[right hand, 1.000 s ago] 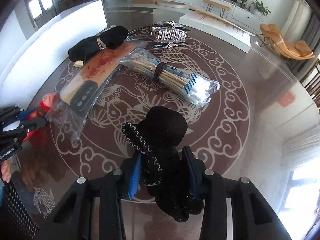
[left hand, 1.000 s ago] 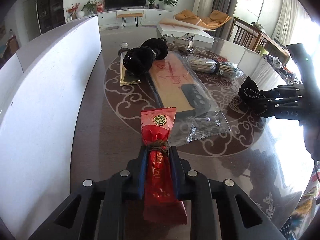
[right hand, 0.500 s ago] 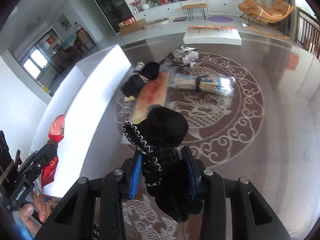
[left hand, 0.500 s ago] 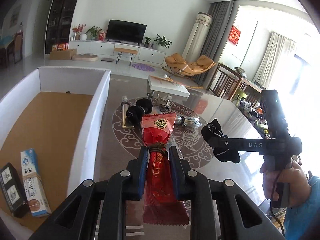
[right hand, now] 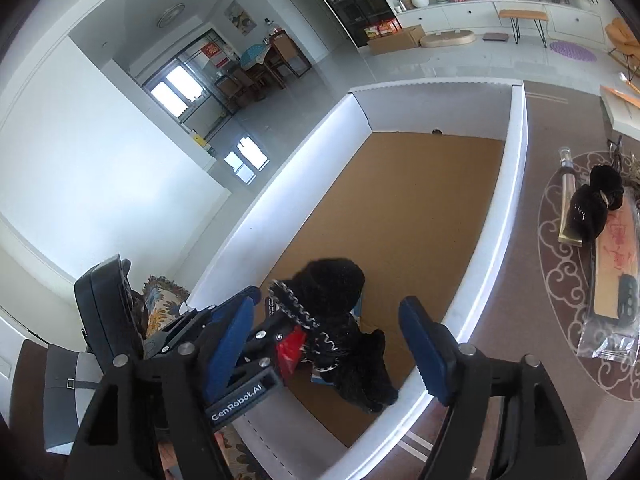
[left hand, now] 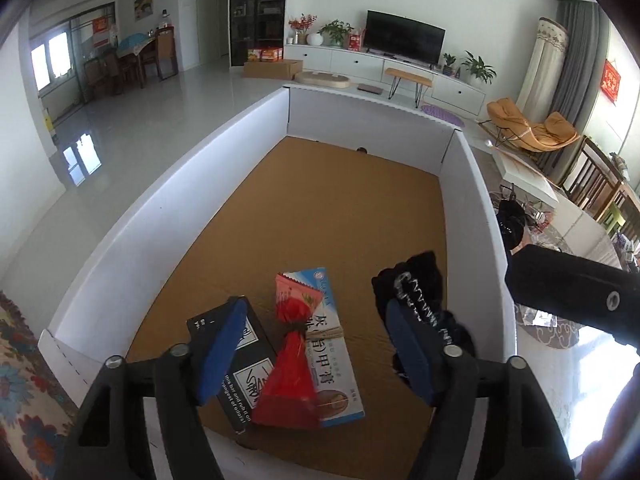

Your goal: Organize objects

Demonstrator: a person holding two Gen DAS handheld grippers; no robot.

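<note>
Both swung from table to white-walled cardboard box (left hand: 472, 184); left gripper (left hand: 316, 344) and right gripper (right hand: 332, 336) just sprung open, dropping red tied sachet (left hand: 292, 360) and black stitched pouch (right hand: 340, 320). Drop-off step; next, back for black velvet bag (right hand: 592, 204).

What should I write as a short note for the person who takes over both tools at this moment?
Left tool: open, jaws just opened; red packet is free between them, over the white box.
Right tool: open, jaws just opened; black cloth bundle loose between them, over the same box.
Already in the box: blue-white carton and black carton.
Left on the table: another black bundle, long bagged package.
</note>
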